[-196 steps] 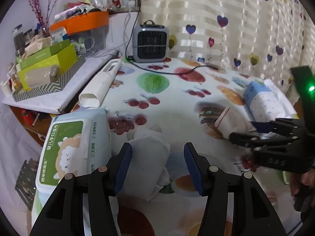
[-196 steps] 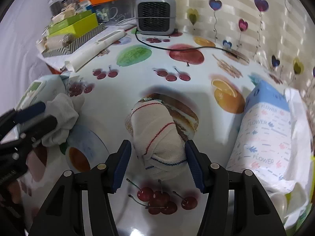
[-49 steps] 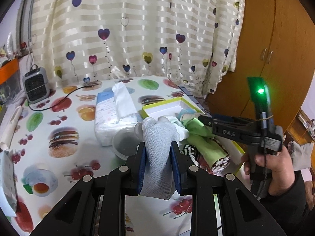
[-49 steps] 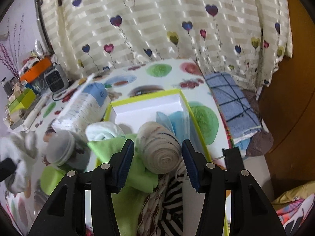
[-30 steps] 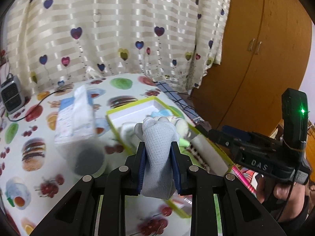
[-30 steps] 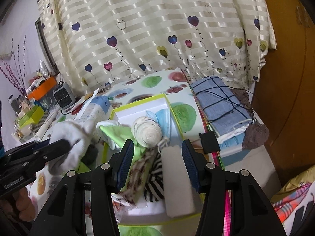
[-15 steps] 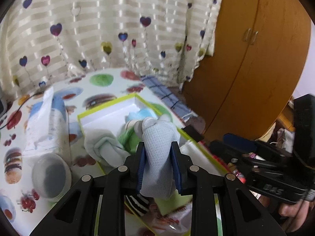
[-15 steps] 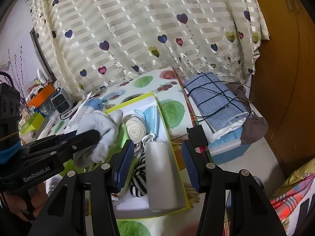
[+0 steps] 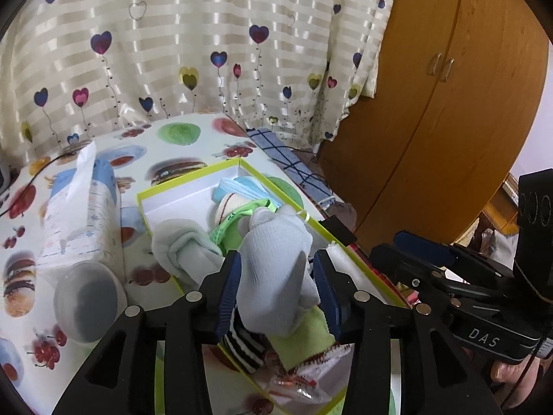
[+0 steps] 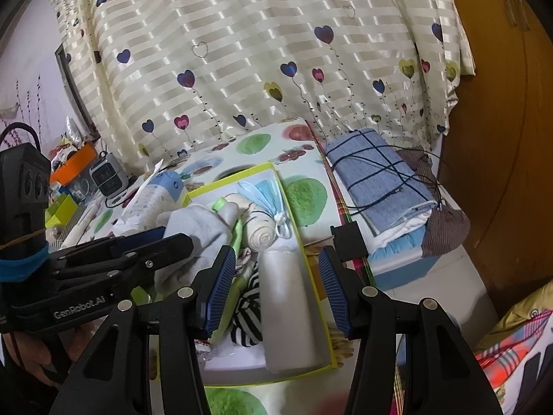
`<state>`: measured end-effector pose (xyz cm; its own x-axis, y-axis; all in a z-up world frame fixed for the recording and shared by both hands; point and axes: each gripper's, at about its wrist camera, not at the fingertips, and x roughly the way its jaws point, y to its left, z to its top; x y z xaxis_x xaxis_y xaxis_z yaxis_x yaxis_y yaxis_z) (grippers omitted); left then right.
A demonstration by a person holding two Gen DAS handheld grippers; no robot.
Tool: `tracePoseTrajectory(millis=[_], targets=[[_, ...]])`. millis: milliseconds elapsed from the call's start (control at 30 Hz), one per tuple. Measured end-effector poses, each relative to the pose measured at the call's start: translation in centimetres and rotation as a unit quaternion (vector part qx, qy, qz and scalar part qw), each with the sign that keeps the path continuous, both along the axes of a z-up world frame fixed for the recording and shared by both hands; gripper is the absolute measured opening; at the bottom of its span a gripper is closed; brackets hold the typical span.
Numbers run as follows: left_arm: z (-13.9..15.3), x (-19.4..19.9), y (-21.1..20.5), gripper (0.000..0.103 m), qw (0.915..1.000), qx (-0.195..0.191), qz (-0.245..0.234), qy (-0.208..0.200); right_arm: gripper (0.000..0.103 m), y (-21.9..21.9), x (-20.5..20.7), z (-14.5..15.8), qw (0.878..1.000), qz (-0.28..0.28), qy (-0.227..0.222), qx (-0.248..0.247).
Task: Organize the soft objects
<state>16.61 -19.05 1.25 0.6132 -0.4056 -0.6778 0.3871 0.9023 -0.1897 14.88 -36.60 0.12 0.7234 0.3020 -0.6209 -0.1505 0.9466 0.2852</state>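
Note:
A pale grey sock bundle [image 9: 276,269] sits between the pads of my left gripper [image 9: 278,292]. Its jaws are opening and the sock rests loose on the pile in the yellow-rimmed white box [image 9: 188,204]. Under it lie a green cloth [image 9: 300,335], a black-and-white striped sock [image 9: 245,342], a pale rolled cloth [image 9: 183,249] and a blue face mask [image 9: 242,186]. My right gripper [image 10: 276,292] hangs open above the box [image 10: 238,363], over a white roll [image 10: 287,294], holding nothing. A striped cloth roll [image 10: 262,235] lies behind. The left gripper [image 10: 138,245] shows at the left.
A tissue pack [image 9: 79,207] and a grey round lid [image 9: 86,301] stand left of the box. A folded blue checked cloth [image 10: 380,176] lies on the right by the wooden wardrobe [image 9: 449,103]. A small heater [image 10: 107,173] sits far back left.
The left jaws have spread apart around the grey sock, which has sunk onto the pile in the box. The right gripper has stayed where it was, still open.

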Motion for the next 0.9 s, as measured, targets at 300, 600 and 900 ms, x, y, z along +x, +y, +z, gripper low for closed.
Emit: tracePoseTrajectory(millis=[300,600,900], targets=[[1.1,-2.5,1.5,0.042,0.9999,0.003,0.011,-0.012,0.052,1.2,-1.7,0.9,1.0,0.006,-0.01,-0.009],[2.0,-5.7,3.1,0.042,0.9993,0.011,0.022,-0.028,0.052,3.4,-4.4,2.4,0.999,0.022,-0.017,-0.035],[2.6,-8.5,5.5,0.042,0.9979,0.019,0.047,-0.041,0.052,6.4,-6.6,3.0,0.997,0.044,-0.009,-0.061]])
